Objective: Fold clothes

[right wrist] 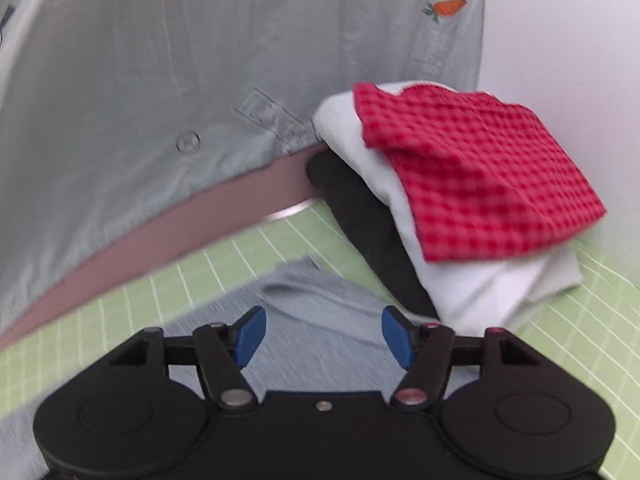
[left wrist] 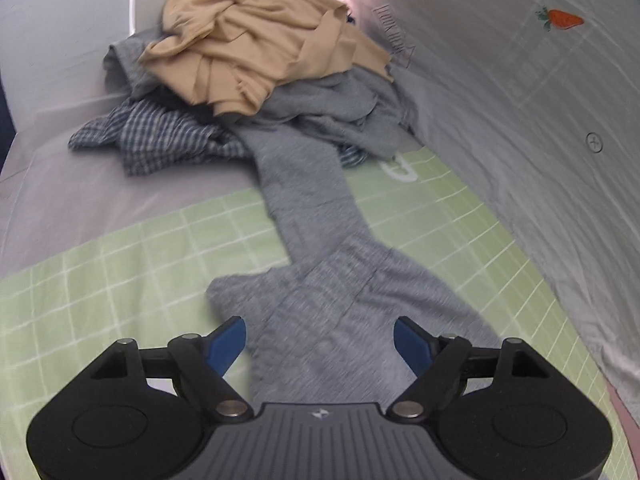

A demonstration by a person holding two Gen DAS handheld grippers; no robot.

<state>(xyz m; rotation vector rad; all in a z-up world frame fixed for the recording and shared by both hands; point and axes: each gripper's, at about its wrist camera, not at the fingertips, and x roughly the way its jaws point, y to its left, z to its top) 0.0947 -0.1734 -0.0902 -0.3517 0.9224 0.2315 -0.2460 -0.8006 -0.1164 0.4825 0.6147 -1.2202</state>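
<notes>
Now | left tongs (left wrist: 320, 344) wide apart, gripping nothing, over grey garment (left wrist: 320, 280) on green grid mat (left wrist: 120, 264) | unfolded pile (left wrist: 248, 72) at 12 o'clock | right tongs (right wrist: 324, 336) likewise agape, empty | folded stack (right wrist: 472, 184) at 1 o'clock

A green grid-lined mat (left wrist: 120, 272) covers the near surface — a pale grey sheet (left wrist: 80, 184) lies beyond it. Alongside rises a grey fabric wall (right wrist: 160, 80) with an embroidered carrot (right wrist: 448, 7) — a mauve band (right wrist: 192, 216) runs below.

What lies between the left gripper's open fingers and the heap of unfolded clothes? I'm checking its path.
In the left wrist view, the grey garment stretches from the left gripper across the green mat to the heap.
</notes>
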